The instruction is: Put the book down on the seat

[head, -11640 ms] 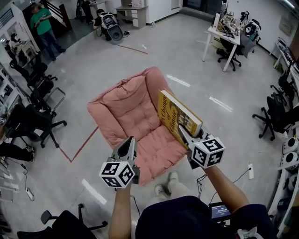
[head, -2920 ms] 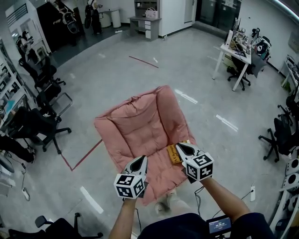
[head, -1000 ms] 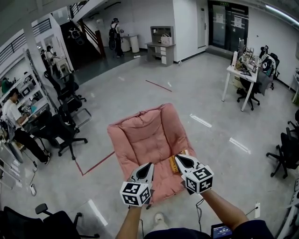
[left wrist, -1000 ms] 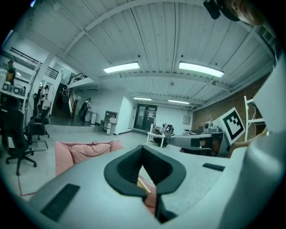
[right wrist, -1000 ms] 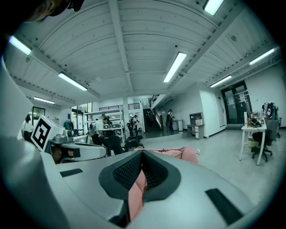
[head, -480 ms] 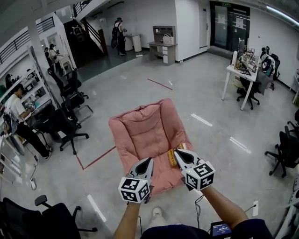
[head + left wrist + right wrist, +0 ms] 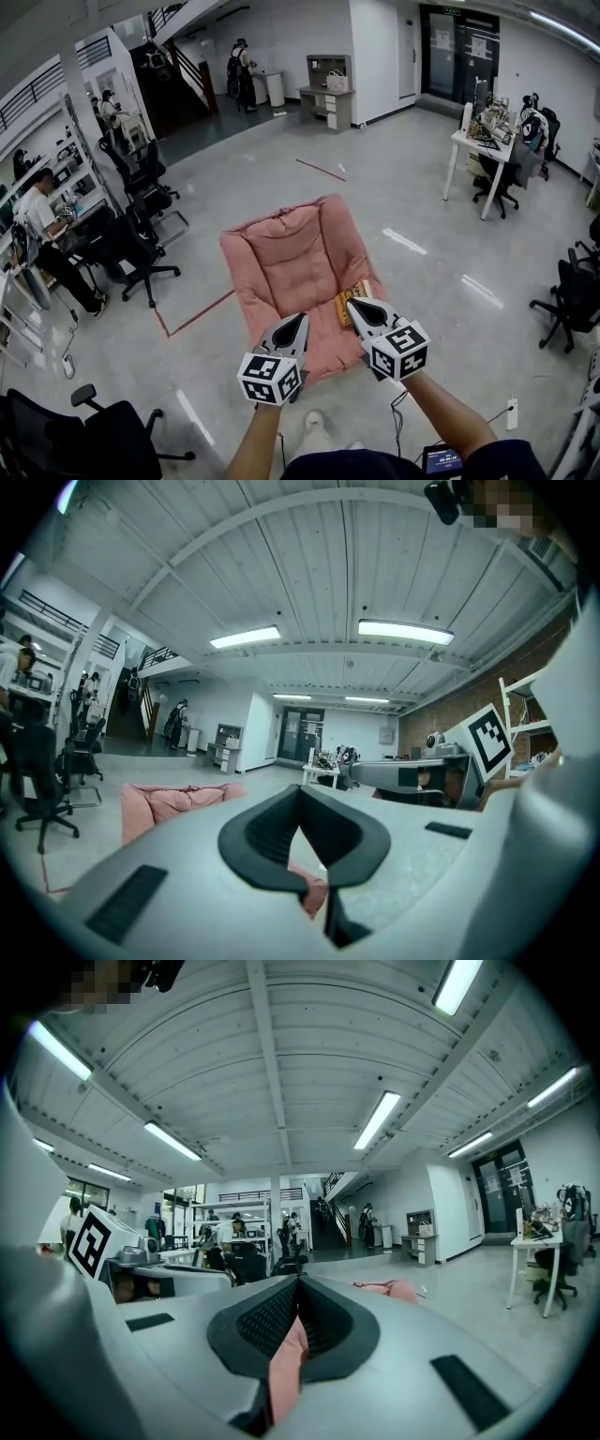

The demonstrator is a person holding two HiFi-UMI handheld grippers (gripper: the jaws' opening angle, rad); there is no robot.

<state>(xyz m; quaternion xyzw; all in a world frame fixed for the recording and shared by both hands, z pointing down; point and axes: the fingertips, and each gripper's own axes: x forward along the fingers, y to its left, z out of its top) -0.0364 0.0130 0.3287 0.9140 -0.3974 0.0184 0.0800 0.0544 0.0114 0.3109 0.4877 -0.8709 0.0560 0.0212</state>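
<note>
Below, yellow book (image 7: 345, 304), seemingly rectangular, flat on puffy quilted pink seat (image 7: 281, 262).

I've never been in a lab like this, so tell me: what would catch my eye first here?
A big pink cushioned chair sits alone on the grey office floor. A yellow book lies on it, at the right front edge. Just before it hover the left claw and right claw, both closed and empty.
</note>
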